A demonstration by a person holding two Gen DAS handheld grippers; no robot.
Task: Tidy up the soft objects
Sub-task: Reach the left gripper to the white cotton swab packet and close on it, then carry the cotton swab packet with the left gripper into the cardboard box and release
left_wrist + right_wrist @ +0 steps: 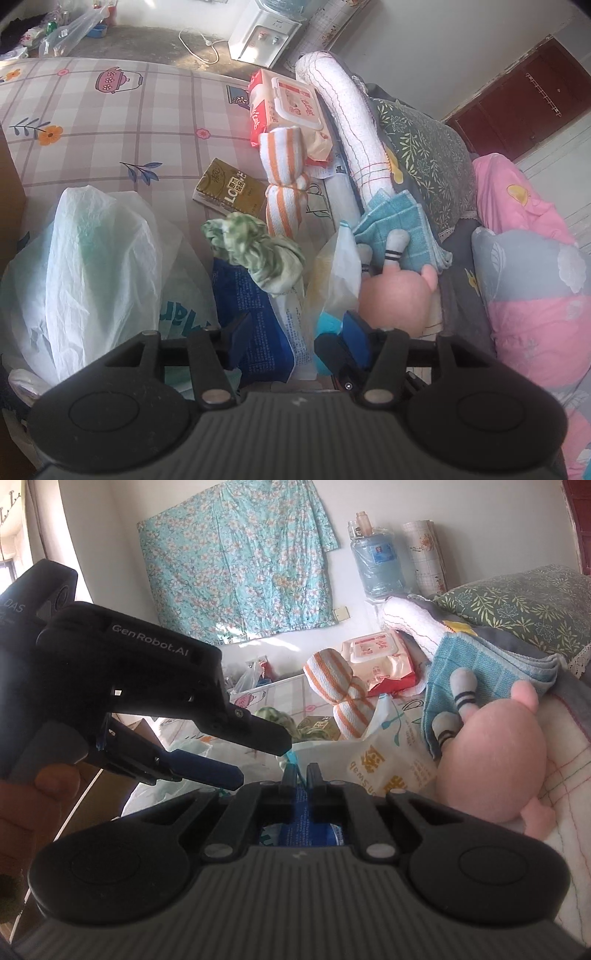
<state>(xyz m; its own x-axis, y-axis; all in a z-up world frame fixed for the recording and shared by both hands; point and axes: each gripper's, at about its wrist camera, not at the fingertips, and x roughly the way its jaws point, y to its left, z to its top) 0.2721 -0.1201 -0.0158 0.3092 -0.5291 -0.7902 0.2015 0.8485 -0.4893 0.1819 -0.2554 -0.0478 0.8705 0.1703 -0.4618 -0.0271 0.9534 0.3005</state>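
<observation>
My left gripper (295, 339) is open above a blue printed packet (255, 314) on the bed; it also shows in the right wrist view (258, 753) at left. My right gripper (301, 775) has its jaws nearly closed on a thin blue edge of the blue packet (301, 827); its tip shows in the left wrist view (351, 343). A pink plush doll (399, 295) lies to the right, also in the right wrist view (495, 760). A green crumpled cloth (255, 251), an orange-striped towel roll (284, 184) and a folded teal towel (402, 221) lie beyond.
A white plastic bag (92, 266) sits at left. A wet-wipes pack (291, 107), a gold box (229, 188), a white rolled blanket (347, 122), a green leaf pillow (424, 158) and pink bedding (528, 258) crowd the checked sheet (110, 122). A cotton-swab bag (384, 764) lies ahead.
</observation>
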